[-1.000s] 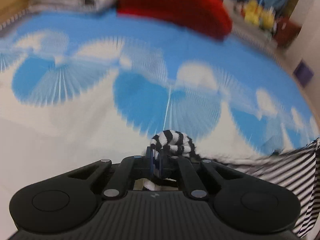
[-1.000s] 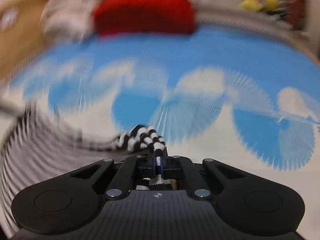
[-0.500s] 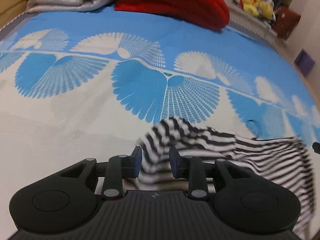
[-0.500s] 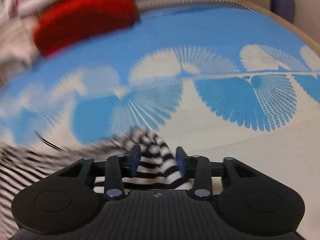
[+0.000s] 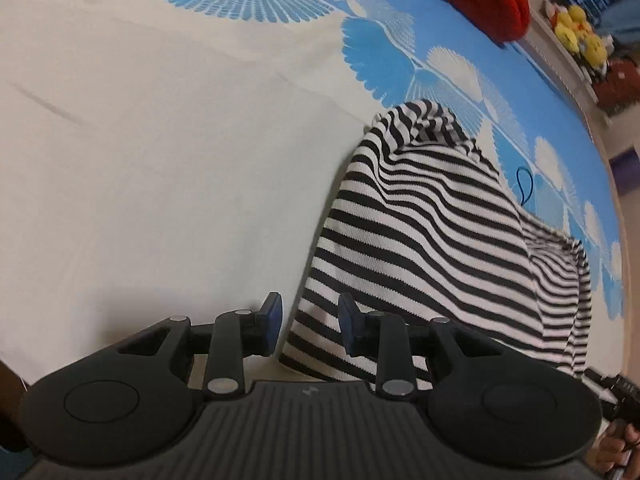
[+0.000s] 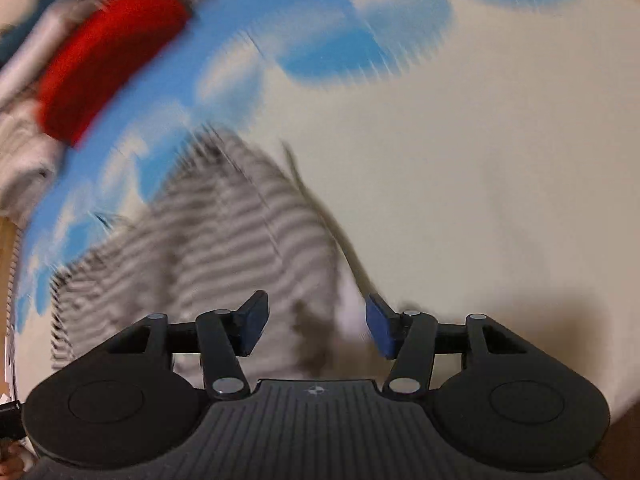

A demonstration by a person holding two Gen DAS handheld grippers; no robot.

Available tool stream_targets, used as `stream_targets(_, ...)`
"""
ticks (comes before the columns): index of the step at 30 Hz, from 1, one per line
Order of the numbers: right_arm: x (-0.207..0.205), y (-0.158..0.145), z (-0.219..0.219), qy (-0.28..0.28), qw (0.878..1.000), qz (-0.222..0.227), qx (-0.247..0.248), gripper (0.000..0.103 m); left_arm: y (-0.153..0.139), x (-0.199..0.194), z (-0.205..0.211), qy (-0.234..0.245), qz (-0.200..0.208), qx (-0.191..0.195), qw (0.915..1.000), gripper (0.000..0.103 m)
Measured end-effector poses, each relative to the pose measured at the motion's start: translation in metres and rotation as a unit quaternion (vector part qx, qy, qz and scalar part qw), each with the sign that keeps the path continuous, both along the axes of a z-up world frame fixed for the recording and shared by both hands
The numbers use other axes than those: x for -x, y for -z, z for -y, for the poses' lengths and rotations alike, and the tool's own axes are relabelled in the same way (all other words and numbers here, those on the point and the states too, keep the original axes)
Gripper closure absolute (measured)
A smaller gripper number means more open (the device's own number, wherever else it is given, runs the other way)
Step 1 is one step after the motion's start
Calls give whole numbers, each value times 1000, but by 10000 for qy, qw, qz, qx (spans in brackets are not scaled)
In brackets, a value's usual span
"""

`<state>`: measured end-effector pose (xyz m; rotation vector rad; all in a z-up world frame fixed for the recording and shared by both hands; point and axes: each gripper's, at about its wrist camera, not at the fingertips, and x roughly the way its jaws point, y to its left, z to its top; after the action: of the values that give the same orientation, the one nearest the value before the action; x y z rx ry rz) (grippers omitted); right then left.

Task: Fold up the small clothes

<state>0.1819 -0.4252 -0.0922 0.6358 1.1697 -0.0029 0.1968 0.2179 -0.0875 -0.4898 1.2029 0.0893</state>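
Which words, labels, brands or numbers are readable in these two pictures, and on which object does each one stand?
No readable text in either view.
Left claw body: one small pale emblem, a symbol and no letters.
Right claw body: a similar small emblem, no letters.
Striped garment: stripes only, no label visible.
Shelf items: too small and blurred.

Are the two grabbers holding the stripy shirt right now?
No. The left gripper is open and the right gripper is opening; the striped shirt lies loose on the bedspread.
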Motion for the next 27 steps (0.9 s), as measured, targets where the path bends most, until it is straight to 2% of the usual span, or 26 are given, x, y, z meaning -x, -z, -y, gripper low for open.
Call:
stream_targets(3,6,2,-8,-93,9997,179,122,49,14,-6,6,220,-334,55,9992,67)
stream_targets(5,7,9,-14,-262,9992,29,300,49,22,-7,8,260,-503,16,9984,67)
stream_targets(8,9,20,-13,-311,9989,-199,273,49,31,-6,9,268,-631,-32,9976,67)
stream_targets(9,9,22,-14,-340,9988,-212,288,49,32,-6,10,274,-633,-54,9976,69)
stream_targets(10,7,23,-15,-391,9985,-198,315,49,31,-5,12,326,-601,-78,9976,79)
stream_targets(11,7,24,-17,-457,9983,-167,334,57,30,-4,14,434,-551,-47,9975,90)
stream_targets(12,5,23,-17,-506,9982,-105,306,78,28,-3,16,574,-495,-2,9971,103)
stream_targets(13,5,22,-17,-539,9982,-29,250,87,24,0,18,680,-360,-72,9970,103)
stream_targets(15,4,10,-15,-483,9982,290,201,92,5,8,13,578,127,-236,9980,103)
stream_targets(17,12,-11,-1,-167,9952,931,-243,93,-17,22,-6,164,753,-86,9970,103)
stream_targets(18,17,-21,6,-47,9914,1223,-455,93,-22,28,-11,85,842,-204,9962,103)
stream_targets(19,22,-27,10,-3,9890,1382,-517,93,-21,32,-13,55,707,-432,9965,103)
stream_targets(20,25,-27,12,-13,9905,1323,-380,93,-12,34,-15,46,400,-461,9981,103)
stream_targets(21,26,-21,12,-58,9942,1059,-163,93,-2,33,-14,119,88,-445,9989,103)
stream_targets(23,22,6,9,-152,9997,177,62,93,10,29,-5,363,-307,-719,9963,103)
stream_targets(24,19,16,6,-212,9996,-110,137,93,14,28,-2,395,-438,-767,9953,102)
stream_targets(26,15,19,-5,-445,9978,-193,459,93,15,27,0,295,-635,-1008,9924,102)
stream_targets(27,13,16,-11,-545,9966,-131,600,93,9,28,1,228,-539,-1071,9925,101)
